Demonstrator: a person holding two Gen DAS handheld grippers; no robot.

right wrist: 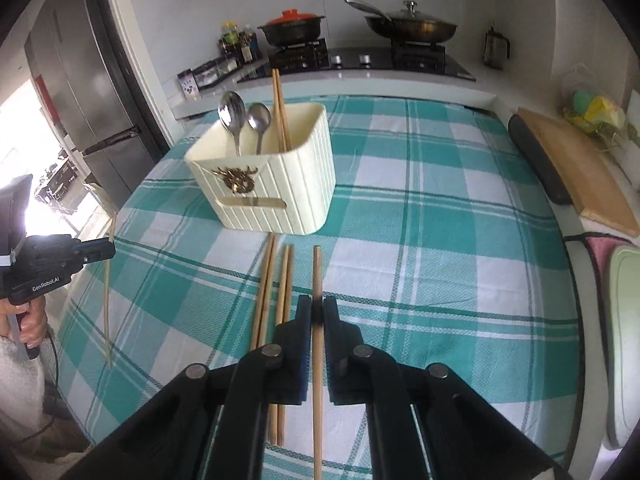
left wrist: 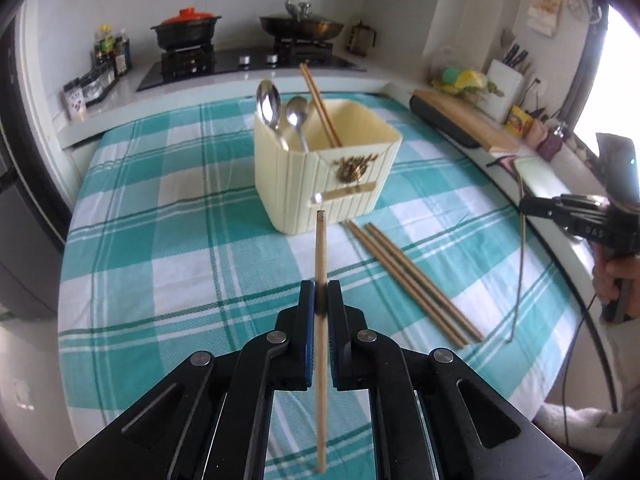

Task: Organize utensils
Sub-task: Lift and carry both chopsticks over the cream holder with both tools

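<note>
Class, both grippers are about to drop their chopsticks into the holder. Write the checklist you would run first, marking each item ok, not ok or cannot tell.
1. Left gripper shut on its chopstick: ok.
2. Right gripper shut on its chopstick: ok.
3. Holder upright on the cloth: ok.
4. Room in the holder beside the spoons and standing chopsticks: ok.
5. Each held chopstick roughly vertical: ok.
6. Loose chopsticks on the cloth clear of both grippers: ok in the left view; cannot tell in the right.
</note>
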